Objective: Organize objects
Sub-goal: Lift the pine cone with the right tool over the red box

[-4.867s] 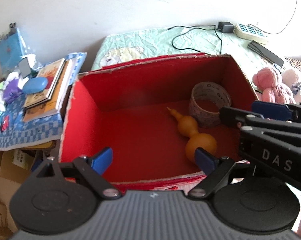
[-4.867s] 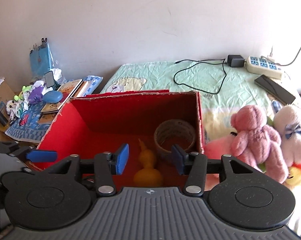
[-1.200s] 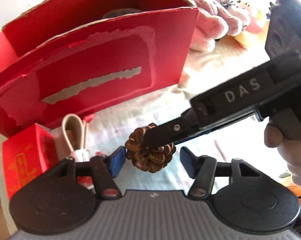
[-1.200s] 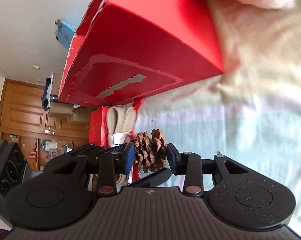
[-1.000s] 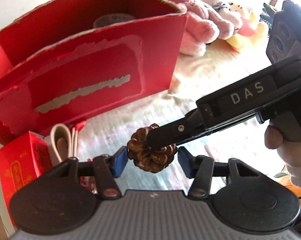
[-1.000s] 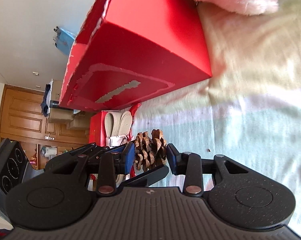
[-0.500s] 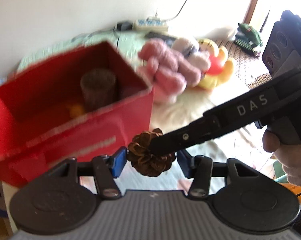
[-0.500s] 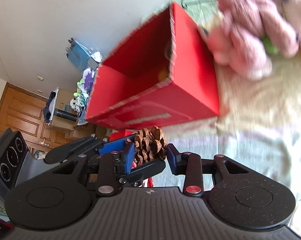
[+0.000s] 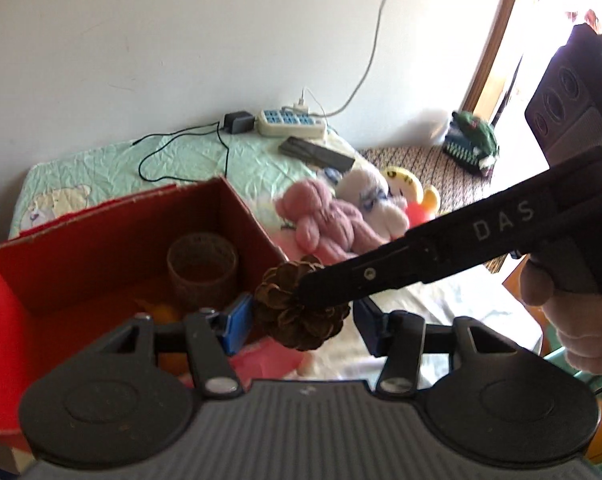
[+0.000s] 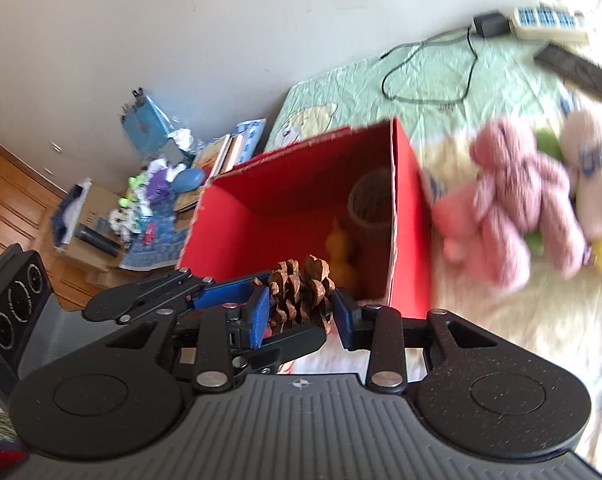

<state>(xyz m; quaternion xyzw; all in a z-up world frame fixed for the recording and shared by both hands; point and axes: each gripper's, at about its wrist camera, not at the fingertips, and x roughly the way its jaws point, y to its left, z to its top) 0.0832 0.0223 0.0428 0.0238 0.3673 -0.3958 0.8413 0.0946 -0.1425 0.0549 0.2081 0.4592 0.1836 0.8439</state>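
Note:
A brown pine cone point(image 9: 301, 312) hangs in the air, held by both grippers at once. My left gripper point(image 9: 301, 324) is shut on it with a blue pad on each side. My right gripper point(image 10: 301, 316) is shut on the pine cone point(image 10: 301, 292) too, and its black finger point(image 9: 381, 276) crosses in from the right. The cone is just above the near right corner of the open red box point(image 9: 81, 256). Inside the box point(image 10: 281, 216) stand a tape roll point(image 9: 201, 268) and an orange gourd point(image 10: 337, 244), partly hidden.
Plush toys point(image 9: 325, 224) lie on the bed to the right of the box. A power strip point(image 9: 289, 122), a cable and a dark flat case sit at the back by the wall. Books and small toys point(image 10: 161, 184) crowd a stand on the left. A hand point(image 9: 573, 320) grips the right tool.
Both grippers have risen together with the pine cone from low in front of the box to above its near rim. The inside of the box has come into view.

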